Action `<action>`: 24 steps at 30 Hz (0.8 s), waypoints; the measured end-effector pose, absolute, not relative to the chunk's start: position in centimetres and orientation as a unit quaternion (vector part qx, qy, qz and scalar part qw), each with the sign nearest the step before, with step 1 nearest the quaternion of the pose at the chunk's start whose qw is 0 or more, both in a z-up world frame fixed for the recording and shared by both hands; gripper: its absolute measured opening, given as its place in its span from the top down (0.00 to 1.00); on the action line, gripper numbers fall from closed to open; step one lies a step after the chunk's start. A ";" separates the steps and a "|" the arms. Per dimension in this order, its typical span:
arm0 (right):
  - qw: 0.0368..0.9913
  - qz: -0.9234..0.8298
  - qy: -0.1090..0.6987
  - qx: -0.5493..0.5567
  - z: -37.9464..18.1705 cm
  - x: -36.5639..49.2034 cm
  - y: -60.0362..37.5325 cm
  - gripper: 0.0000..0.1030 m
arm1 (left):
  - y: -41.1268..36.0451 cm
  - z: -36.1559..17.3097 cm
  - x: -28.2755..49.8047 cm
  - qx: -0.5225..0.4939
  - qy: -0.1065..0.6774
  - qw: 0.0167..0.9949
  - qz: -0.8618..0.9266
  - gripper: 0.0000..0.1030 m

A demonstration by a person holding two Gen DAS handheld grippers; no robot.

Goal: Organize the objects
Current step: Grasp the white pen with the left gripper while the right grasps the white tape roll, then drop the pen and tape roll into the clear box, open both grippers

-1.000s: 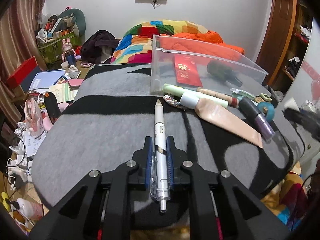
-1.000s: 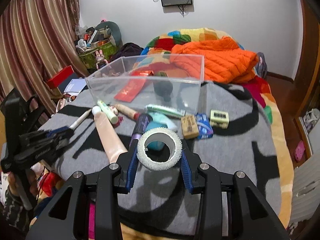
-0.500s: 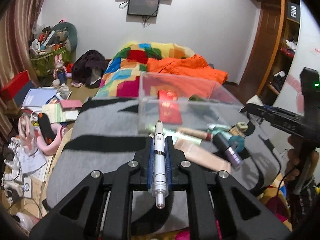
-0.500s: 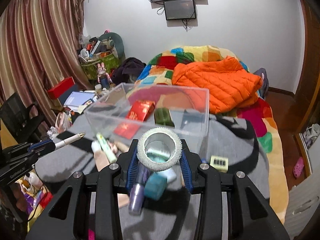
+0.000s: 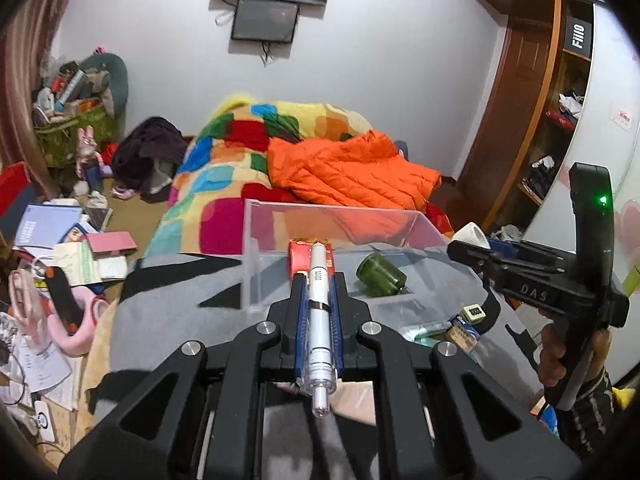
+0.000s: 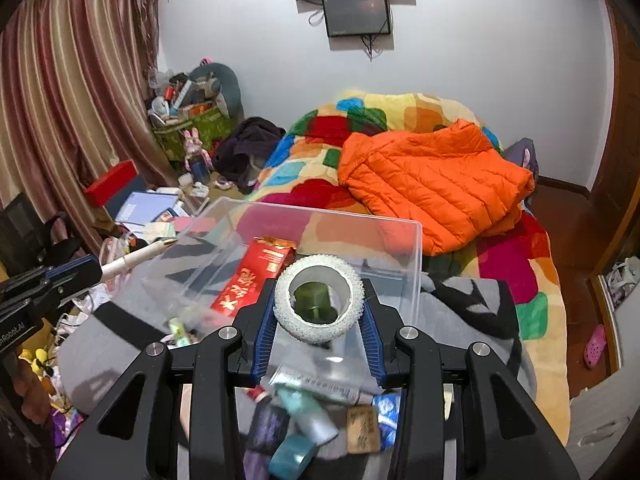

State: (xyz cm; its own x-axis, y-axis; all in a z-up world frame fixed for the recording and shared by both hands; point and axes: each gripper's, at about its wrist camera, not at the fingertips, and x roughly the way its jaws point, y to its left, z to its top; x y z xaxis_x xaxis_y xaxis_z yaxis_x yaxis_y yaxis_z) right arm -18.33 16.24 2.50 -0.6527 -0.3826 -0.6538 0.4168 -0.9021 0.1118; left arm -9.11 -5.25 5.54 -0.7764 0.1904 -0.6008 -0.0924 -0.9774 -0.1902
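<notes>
left claw (image 5: 316, 312): pinching the white pen (image 5: 319, 304), lifted off the grey mat since a second ago, tip now over the clear bin (image 5: 256, 248).
right claw (image 6: 318, 330): clamped on the tape roll (image 6: 319, 299), also raised from the mat to the bin's near wall.
meaning: both look ready to drop in.

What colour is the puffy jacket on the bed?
Bright orange; the puffy jacket shows best in the right wrist view.

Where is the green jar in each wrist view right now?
Left wrist: the green jar lies inside the clear bin, right of centre, just right of the pen held by the left gripper.
Right wrist: the jar shows at centre through the hole of the tape roll held by the right gripper.
Shared landmark: the red packet in the bin, left of the jar.
</notes>
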 end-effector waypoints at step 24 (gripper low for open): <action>0.229 -0.877 0.088 0.414 -1.7 -21.8 10.8 0.58 | -2.5 1.4 -16.5 -0.393 -0.027 0.070 0.917 0.67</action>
State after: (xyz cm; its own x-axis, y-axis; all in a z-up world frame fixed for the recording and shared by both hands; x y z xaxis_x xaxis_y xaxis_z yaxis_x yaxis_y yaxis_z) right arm -21.83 10.84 -1.72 -0.5531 -0.3288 -0.7655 0.4740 -0.8798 0.0354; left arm -16.47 -2.46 1.44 -0.6821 0.1493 -0.7158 -0.1064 -0.9888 -0.1048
